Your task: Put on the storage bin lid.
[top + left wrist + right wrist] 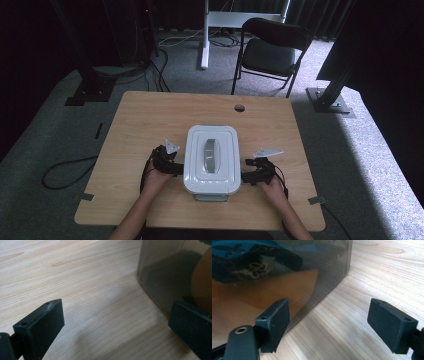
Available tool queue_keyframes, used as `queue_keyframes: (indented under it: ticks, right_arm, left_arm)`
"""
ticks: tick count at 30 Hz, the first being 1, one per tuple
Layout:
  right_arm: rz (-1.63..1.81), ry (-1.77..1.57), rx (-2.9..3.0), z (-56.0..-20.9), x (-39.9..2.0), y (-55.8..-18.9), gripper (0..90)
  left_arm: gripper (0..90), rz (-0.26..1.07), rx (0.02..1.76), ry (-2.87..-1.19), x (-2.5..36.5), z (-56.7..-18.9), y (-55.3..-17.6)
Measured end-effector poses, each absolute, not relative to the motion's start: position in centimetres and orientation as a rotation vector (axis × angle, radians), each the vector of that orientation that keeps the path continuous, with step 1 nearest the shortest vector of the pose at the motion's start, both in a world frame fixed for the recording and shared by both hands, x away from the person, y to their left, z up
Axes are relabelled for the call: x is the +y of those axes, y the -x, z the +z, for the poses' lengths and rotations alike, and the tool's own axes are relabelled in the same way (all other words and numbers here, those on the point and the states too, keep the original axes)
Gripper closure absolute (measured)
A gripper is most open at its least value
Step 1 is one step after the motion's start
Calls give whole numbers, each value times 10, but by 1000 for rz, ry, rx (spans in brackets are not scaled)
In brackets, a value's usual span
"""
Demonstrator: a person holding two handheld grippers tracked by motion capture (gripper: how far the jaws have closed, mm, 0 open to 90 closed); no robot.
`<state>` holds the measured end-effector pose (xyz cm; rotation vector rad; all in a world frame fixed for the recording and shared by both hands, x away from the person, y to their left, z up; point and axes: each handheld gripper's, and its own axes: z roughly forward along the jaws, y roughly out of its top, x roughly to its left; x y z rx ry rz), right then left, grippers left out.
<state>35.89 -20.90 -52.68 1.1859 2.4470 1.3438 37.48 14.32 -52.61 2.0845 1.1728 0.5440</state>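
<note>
Grippers — left gripper [176,169], right gripper [246,176] — both gape, flanking one lidded box [211,157].

You are looking down from overhead at the table [150,115]; both gripper cameras are sitting close, sharing the box [211,157] from opposite sides.

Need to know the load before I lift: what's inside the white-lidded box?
Through the translucent wall of the box, the right gripper view shows something orange-brown with blue patterned material above it. The white lid covers the top, so what those contents are, and how many, cannot be told.
</note>
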Motion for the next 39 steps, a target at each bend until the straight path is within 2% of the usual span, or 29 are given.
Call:
queue_keyframes:
  ticks: [4,6,23,39]
  right_arm:
    - [1363,-1237,2438,-529,-208,-358,173]
    - [1351,-1210,2436,-528,-207,-357,135]
    - [1304,-1274,2277,-530,-238,-356,133]
    - [1291,-1302,2258,-532,-248,-350,132]
  left_arm:
    - [7,533,1175,-2066,147,-530,-375]
    - [7,542,1172,-2085,148,-531,-375]
    - [7,528,1171,-2046,170,-530,-365]
    - [7,558,1203,-2041,183,-531,-355]
